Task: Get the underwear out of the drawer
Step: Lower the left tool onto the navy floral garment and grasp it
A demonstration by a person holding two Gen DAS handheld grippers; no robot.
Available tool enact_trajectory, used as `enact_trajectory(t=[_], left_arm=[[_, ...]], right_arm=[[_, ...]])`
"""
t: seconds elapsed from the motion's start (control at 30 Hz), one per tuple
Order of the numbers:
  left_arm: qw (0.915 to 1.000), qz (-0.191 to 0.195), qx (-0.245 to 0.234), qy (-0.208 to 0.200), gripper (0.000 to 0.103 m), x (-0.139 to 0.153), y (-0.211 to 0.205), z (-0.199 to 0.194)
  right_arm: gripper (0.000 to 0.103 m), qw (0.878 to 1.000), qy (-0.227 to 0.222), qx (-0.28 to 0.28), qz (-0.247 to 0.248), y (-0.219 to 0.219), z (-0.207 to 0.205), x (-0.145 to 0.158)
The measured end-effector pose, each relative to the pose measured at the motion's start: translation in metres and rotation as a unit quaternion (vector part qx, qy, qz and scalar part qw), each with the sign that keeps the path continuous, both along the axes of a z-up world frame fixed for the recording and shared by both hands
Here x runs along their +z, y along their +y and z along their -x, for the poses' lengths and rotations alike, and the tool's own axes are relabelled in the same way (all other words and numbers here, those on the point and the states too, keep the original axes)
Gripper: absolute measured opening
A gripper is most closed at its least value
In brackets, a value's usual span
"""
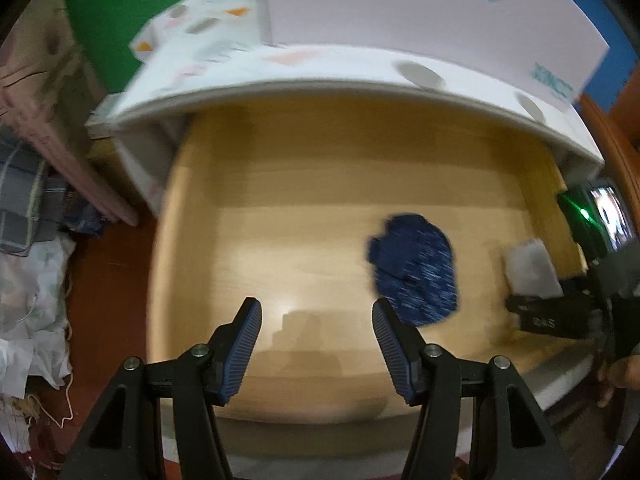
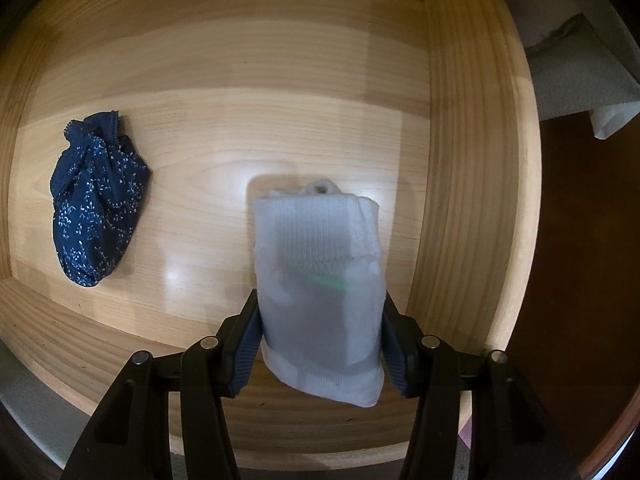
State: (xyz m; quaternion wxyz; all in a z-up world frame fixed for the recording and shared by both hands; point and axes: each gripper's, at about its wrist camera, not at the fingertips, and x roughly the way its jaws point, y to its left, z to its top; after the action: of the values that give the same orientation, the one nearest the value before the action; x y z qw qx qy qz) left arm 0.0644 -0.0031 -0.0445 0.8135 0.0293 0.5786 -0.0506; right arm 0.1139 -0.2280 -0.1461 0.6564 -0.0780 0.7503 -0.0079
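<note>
**White bundle gripped, blue pair lying loose in the open drawer**

Standing over the open wooden drawer [image 2: 460,160], you see two pieces of clothing inside it. The navy underwear [image 2: 98,204], dotted with small white sprigs and bunched into a knot at its top, lies flat on the drawer floor, well to the left of the right gripper [image 2: 320,320] and not touched by anything. From the left wrist view the same navy underwear [image 1: 416,268] sits just ahead and to the right of the left gripper [image 1: 316,312], near its right fingertip but apart from it.

The right gripper points straight down into the drawer with its jaws drawn in on a folded white ribbed garment [image 2: 320,292], both pads pressing its sides. The bundle looks blurred and hangs close to the lens; whether its far end touches the drawer floor I cannot tell. Whether it is underwear or a sock I cannot tell either.

The left gripper stands about half open over bare wood with nothing between its fingers.

Around the drawer: a white cabinet top [image 1: 360,80] with pastel shapes overhangs the drawer's back, a white box [image 1: 420,12] with teal print rests on it, and crumpled cloth [image 1: 32,300] lies heaped on the dark red floor to the left. Nothing lies between the left gripper and the navy pair.
</note>
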Motion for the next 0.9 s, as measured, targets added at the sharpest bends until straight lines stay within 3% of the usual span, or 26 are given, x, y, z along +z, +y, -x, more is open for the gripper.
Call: enact_trajectory(t=[0.47,0.9], left_arm=[[0.9986,0.040,0.002,0.033,0.059,-0.021,-0.046,-0.019],[0.9963,0.031,-0.004,0.080,0.059,-0.044,-0.064,-0.044]], right_arm=[[0.051,1.000,0.000,0.001,-0.001,0.001,0.000,-0.002],[0.052,1.000,-0.001,0.001,-0.004,0.004,0.001,0.000]])
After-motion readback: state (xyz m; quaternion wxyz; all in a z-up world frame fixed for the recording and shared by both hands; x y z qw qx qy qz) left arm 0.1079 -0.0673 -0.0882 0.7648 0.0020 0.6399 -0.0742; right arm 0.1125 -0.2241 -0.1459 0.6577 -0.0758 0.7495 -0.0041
